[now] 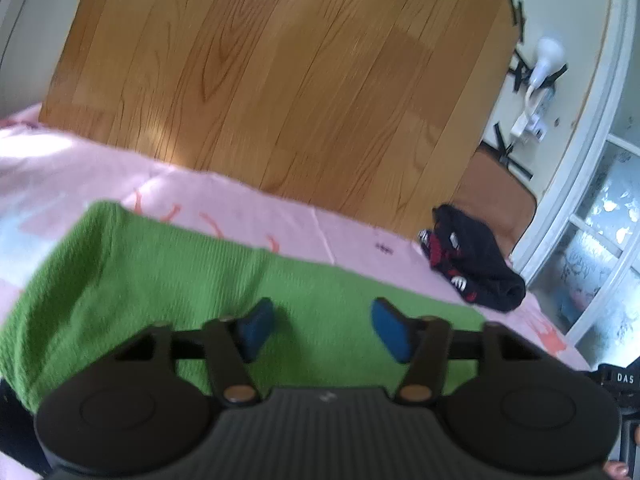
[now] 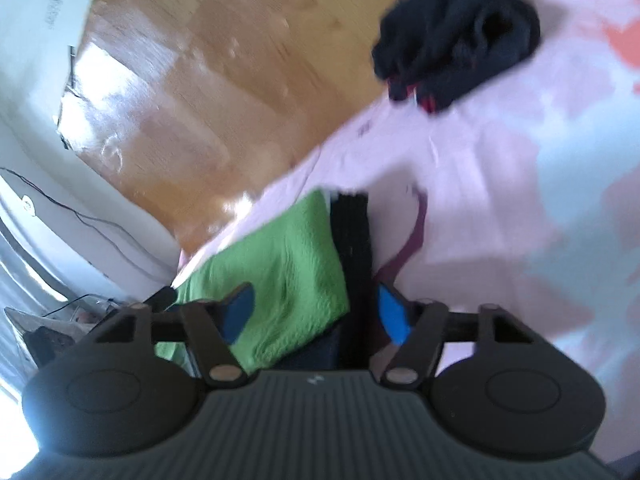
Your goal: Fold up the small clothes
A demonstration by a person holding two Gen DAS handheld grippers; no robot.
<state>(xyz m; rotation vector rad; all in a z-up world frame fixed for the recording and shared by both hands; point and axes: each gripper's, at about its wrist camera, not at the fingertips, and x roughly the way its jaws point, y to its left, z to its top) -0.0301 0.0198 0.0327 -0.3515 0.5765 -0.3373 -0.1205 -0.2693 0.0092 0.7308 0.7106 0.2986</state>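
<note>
Across bed edge, green cloth (image 1: 168, 280) lengthwise

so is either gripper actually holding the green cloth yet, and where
Neither is gripping. The left gripper hovers open over the green cloth; the right gripper straddles its near corner and a dark piece beside it, pads not visibly pressing.

The green ribbed knit cloth (image 1: 168, 280) looks soft and matt, with a coarse waffle texture. It lies on a smooth pink printed cotton sheet (image 1: 280, 216). The dark black knit garment (image 1: 476, 256) looks fuzzy. The orange-brown wooden plank floor (image 1: 280, 80) is glossy, grained. The black plastic tongs (image 1: 322, 330) are matt, with blue rubbery pads (image 1: 256, 328).
</note>
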